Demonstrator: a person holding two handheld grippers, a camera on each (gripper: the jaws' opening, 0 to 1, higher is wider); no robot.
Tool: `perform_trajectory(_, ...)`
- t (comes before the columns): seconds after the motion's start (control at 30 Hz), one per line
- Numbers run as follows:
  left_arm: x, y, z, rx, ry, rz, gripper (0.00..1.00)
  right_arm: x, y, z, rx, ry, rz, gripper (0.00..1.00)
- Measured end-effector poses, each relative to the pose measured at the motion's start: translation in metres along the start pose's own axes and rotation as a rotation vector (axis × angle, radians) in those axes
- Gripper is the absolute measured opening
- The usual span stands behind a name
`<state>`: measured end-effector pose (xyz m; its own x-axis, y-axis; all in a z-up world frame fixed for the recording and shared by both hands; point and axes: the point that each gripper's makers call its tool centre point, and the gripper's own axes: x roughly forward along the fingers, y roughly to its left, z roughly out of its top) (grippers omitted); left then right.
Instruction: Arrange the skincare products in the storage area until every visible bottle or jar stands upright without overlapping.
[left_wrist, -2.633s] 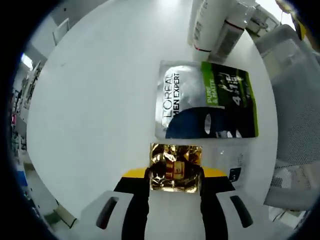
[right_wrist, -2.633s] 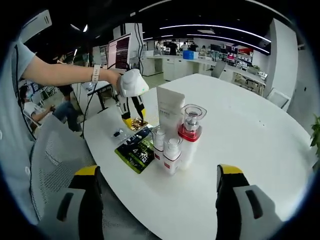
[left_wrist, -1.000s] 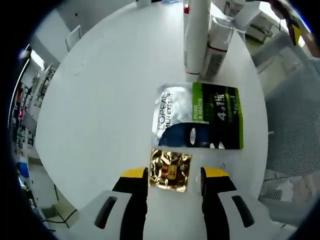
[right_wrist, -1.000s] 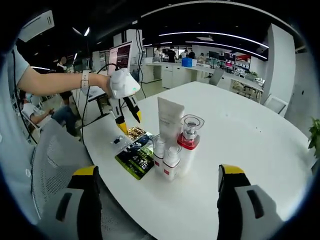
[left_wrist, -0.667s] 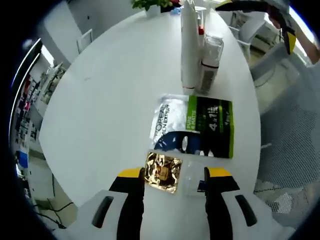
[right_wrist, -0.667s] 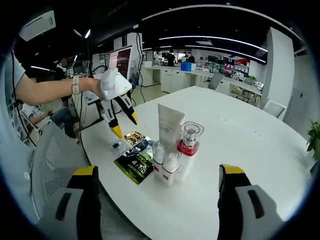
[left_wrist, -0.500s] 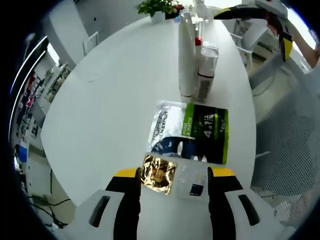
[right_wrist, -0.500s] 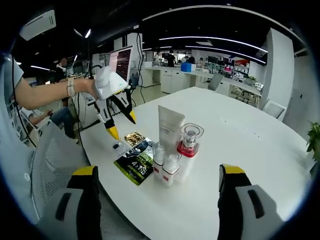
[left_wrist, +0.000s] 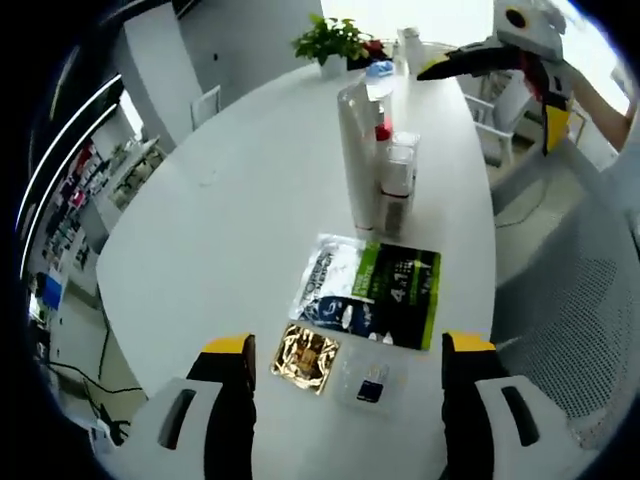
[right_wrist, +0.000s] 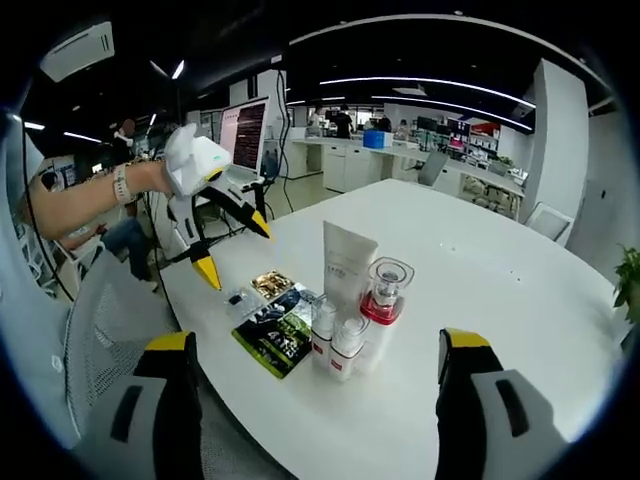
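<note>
On the white round table (left_wrist: 230, 220) a tall white tube (left_wrist: 357, 155) and a few small bottles (left_wrist: 395, 185) stand upright in a tight cluster. A flat green and silver mask pack (left_wrist: 367, 305) lies in front of them, then a gold sachet (left_wrist: 305, 357) and a small clear sachet (left_wrist: 368, 378). My left gripper (left_wrist: 348, 345) hangs open above the two sachets, holding nothing. In the right gripper view the tube (right_wrist: 348, 265), a red-collared pump bottle (right_wrist: 383, 300) and two small bottles (right_wrist: 325, 325) stand together. My right gripper (right_wrist: 318, 342) is open, near them. The left gripper (right_wrist: 233, 248) hovers over the gold sachet (right_wrist: 272, 283).
A mesh chair (left_wrist: 590, 300) stands by the table's edge close to the packs. A potted plant (left_wrist: 335, 40) sits at the far rim. The right gripper (left_wrist: 488, 98) shows beyond the bottles. Desks, monitors and people fill the office behind (right_wrist: 250, 125).
My left gripper has let go of the gold sachet, opened wide and lifted up and back from it. The sachet now lies flat on the table. The right gripper has hardly moved.
</note>
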<state>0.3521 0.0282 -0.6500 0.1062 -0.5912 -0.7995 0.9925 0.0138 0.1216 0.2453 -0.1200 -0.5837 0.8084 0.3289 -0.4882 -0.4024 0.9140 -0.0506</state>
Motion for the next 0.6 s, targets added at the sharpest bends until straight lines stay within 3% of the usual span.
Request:
perform_trajectory(0.2, -0.009, -0.009, -0.001, -0.009, -0.02, 0.02, 0.84, -0.001, 0.003, 0.001, -0.004, -0.004, -0.002, 1.0)
perform_trajectory(0.6, -0.029, -0.02, 0.005, -0.107, -0.12, 0.079, 0.95, -0.002, 0.005, 0.004, -0.002, -0.018, -0.009, 1.0)
